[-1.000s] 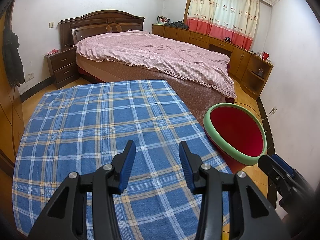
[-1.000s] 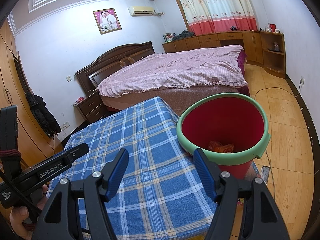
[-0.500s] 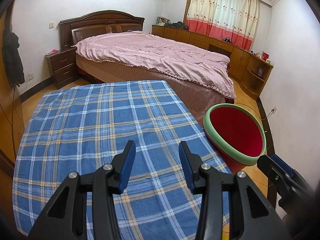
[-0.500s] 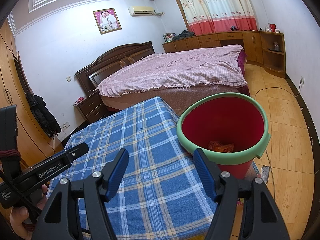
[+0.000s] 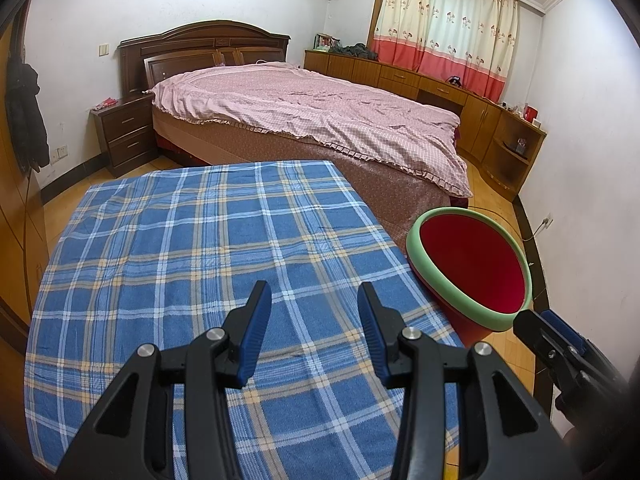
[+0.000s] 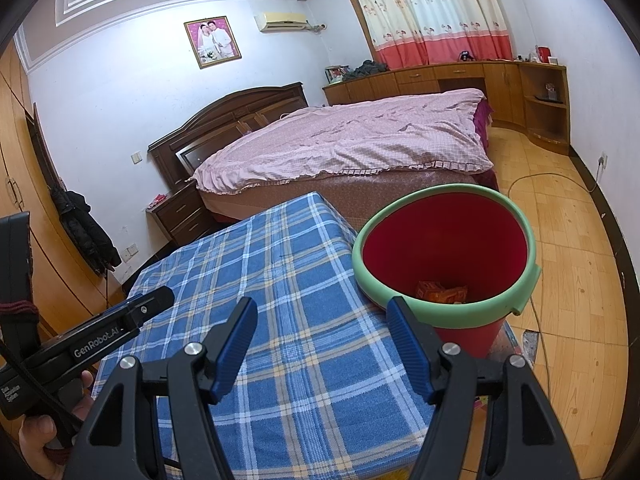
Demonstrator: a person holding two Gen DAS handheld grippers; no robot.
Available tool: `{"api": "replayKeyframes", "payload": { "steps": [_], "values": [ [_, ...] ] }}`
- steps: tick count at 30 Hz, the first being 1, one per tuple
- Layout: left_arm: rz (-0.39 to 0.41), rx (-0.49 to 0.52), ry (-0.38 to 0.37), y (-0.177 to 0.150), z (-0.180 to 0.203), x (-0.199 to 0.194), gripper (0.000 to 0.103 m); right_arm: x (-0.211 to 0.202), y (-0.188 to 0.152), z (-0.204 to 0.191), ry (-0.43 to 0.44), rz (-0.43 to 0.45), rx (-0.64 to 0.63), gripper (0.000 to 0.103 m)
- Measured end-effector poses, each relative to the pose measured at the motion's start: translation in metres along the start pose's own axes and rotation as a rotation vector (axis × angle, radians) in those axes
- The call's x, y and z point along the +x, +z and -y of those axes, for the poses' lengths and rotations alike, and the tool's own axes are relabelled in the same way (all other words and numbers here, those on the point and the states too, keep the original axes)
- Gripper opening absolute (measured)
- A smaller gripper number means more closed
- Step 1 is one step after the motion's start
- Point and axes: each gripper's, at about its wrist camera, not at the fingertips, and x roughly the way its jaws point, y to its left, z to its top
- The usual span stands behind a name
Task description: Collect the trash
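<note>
- Right wrist view: the right gripper (image 6: 320, 344) hangs over the near end of the blue plaid cloth (image 6: 280, 280) with its jaws spread and nothing between them.
- Just ahead and to its right stands the red bucket (image 6: 444, 256) with a green rim, upright at the cloth's right edge. The right-hand blue pad overlaps the rim's near edge in this view; whether it touches cannot be told.
- At the bucket's bottom lies orange trash (image 6: 440, 292), crumpled wrappers by the look, already collected.
- The right gripper is plainly the nearer of the two to the bucket. The left gripper (image 6: 132, 316) shows at the left edge, held in a hand (image 6: 38, 440).
- Left wrist view: the left gripper (image 5: 312, 332) has its jaws parted, narrower than the right's, and empty. The bucket (image 5: 472, 268) lies off to its right.
- No loose trash shows on the cloth in either view, so the task looks finished or nearly so.
- Beyond lie a bed (image 5: 304, 112) and cabinets (image 5: 420, 80).
</note>
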Motion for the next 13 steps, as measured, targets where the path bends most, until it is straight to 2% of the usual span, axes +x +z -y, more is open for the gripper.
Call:
{"api": "replayKeyframes", "payload": {
  "steps": [13],
  "values": [
    [-0.003,0.0,0.001,0.0001,-0.0013,-0.0003,0.045,-0.001,-0.0004,0.0015,-0.001,-0.001,0.002,0.07]
  ]
}}
